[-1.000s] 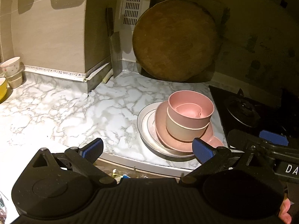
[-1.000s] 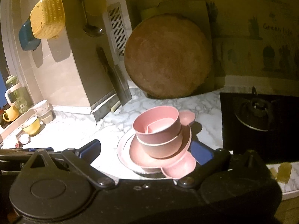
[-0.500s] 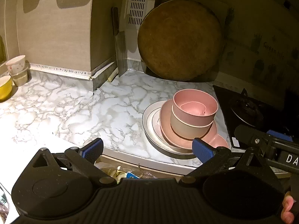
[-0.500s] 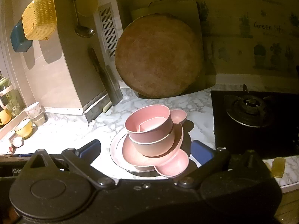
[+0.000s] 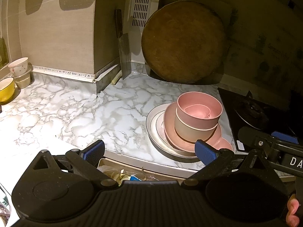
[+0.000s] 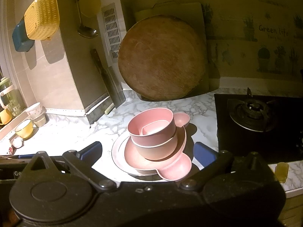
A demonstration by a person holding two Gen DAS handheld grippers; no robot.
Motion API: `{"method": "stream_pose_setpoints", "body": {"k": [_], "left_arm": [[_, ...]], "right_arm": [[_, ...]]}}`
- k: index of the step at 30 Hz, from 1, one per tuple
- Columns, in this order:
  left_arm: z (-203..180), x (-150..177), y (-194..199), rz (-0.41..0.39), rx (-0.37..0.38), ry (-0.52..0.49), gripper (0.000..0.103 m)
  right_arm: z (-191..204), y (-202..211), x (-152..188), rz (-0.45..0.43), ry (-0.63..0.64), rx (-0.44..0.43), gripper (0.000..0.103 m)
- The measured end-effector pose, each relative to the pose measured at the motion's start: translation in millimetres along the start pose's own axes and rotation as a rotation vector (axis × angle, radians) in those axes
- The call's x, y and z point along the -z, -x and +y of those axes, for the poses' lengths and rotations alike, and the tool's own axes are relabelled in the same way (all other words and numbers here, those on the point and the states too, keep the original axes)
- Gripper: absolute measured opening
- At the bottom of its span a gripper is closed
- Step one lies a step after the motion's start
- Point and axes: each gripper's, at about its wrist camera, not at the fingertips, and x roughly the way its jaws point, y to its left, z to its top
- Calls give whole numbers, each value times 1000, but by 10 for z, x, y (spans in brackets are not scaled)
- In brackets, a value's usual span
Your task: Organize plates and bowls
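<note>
Pink bowls (image 6: 151, 130) nested on stacked plates (image 5: 157, 132), perhaps three; both jaws released.

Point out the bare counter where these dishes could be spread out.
Free: the white marbled counter between the stacked pink bowls and plates and the yellow cup. Crowded: the strip under the round wooden board and beside the black stove.

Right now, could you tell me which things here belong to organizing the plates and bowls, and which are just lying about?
Belongs to the job:
pink bowl
beige bowl
pink plate
white plate

Just lying about:
round board
cleaver
yellow cup
burner
</note>
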Motion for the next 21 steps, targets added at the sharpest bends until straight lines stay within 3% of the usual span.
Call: {"method": "stream_pose_setpoints", "body": {"k": [21], "left_arm": [[1, -15, -15, -4, 5, -7, 102]], "right_arm": [[-8, -40, -12, 11, -4, 7, 103]]}}
